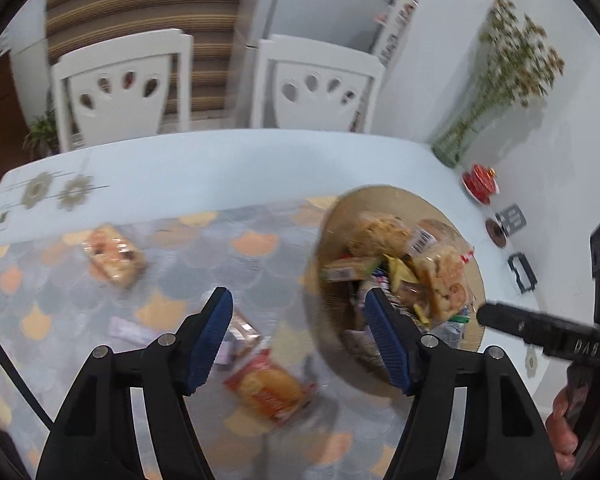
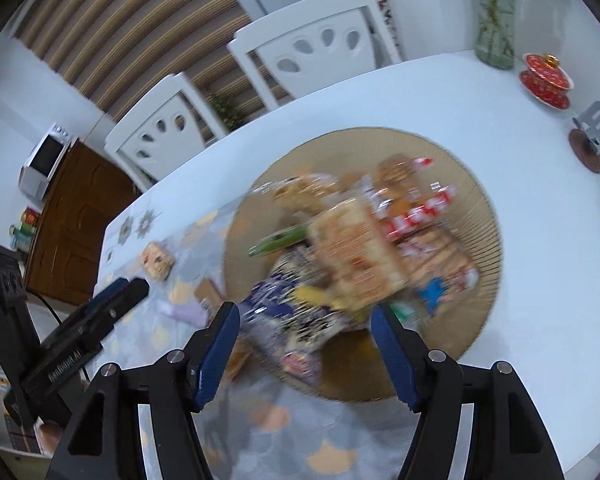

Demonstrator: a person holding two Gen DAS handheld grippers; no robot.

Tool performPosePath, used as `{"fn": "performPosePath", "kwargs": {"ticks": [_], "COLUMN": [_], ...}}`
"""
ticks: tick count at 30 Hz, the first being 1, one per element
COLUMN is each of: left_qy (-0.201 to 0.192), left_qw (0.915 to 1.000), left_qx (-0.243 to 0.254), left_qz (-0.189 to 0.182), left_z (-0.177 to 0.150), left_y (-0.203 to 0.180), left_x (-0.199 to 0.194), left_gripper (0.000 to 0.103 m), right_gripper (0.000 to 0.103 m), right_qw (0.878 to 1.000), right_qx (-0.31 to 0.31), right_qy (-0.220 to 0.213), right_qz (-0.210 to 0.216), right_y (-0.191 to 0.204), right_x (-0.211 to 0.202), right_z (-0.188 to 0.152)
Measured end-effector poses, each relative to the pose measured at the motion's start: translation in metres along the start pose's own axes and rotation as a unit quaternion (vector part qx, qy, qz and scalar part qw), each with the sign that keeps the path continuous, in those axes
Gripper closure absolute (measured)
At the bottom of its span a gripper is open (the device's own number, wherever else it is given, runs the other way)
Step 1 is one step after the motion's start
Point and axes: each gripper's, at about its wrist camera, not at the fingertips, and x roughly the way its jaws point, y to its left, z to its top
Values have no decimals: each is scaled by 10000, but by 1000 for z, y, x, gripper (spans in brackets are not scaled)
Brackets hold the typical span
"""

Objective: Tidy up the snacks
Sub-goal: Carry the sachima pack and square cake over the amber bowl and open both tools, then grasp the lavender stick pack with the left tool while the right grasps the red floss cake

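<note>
A round woven basket point(image 1: 340, 216) point(image 2: 476, 208) on the table holds several wrapped snacks. My left gripper point(image 1: 300, 312) is open and empty above the patterned mat, left of the basket. Below it lie an orange bread packet point(image 1: 270, 390), a small brown packet point(image 1: 242, 334) and a pale lilac packet point(image 1: 130, 330). A wrapped pastry point(image 1: 114, 258) point(image 2: 158, 260) lies farther left. My right gripper point(image 2: 305, 324) is open and empty, hovering over the basket's near side above a dark blue patterned packet point(image 2: 292, 304). The left gripper's finger point(image 2: 118, 292) shows in the right wrist view.
A glass vase with flowers point(image 1: 472, 120) point(image 2: 494, 20), a red lidded cup on a saucer point(image 1: 482, 182) point(image 2: 546, 80) and a brown coaster point(image 2: 586, 152) stand along the table's right side by the wall. Two white chairs point(image 1: 120, 88) point(image 1: 316, 84) stand behind the table.
</note>
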Motion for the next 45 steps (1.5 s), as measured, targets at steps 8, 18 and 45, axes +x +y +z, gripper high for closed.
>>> {"fn": "performPosePath", "kwargs": {"ticks": [8, 18, 45], "left_qy": [-292, -48, 1440], "left_qw": [9968, 9948, 9828], "left_qx": [-713, -1004, 1150], "left_qz": [216, 162, -156], "left_z": [-1, -19, -21], "left_y": [79, 131, 123], "left_x": [-42, -45, 111], "left_gripper": [37, 37, 37], "right_gripper": [37, 37, 37], "right_qw": [9989, 9953, 9902], "right_qx": [-389, -811, -1152], "right_qy": [181, 446, 367], "right_qz": [190, 299, -706], "right_y": [56, 118, 129], "right_x": [11, 38, 167], "right_z": [-26, -52, -70]}}
